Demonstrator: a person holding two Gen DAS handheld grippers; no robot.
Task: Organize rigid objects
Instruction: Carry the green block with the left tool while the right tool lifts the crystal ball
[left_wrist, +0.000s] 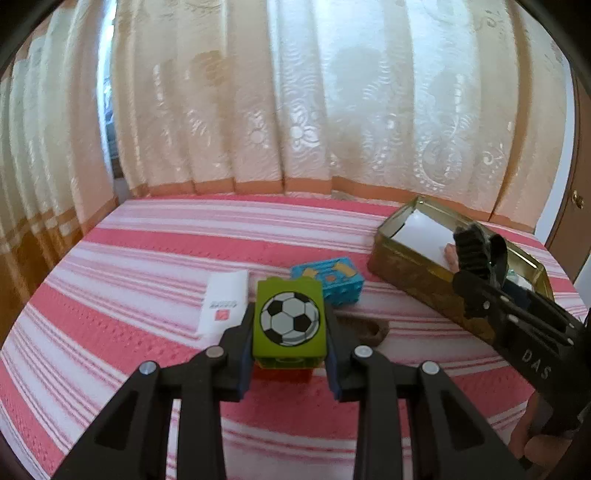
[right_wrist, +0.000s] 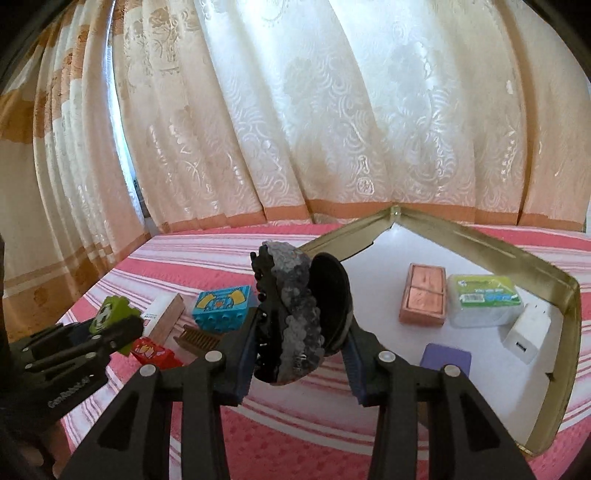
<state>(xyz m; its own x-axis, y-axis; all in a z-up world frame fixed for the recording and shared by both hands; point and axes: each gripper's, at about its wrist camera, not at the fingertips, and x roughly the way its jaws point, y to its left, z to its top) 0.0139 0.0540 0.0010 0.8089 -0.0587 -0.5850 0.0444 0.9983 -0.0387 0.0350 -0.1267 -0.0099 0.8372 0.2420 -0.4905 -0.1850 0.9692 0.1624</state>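
Left gripper (left_wrist: 290, 354) pinches green ball block (left_wrist: 289, 318), lifted off striped cloth (left_wrist: 147, 280). Right gripper (right_wrist: 299, 354) squeezes dark round brush (right_wrist: 295, 314) at gold tin (right_wrist: 554, 332). Tin lies far right of block; right hand nearer.

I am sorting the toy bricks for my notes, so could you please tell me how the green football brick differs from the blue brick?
The green football brick is lime with a black-and-white ball printed on it; the blue brick is turquoise with yellow and orange markings. The green football brick is clamped in the left tongs, whereas the blue brick rests untouched on the striped cloth. Both are studded plastic toy bricks.
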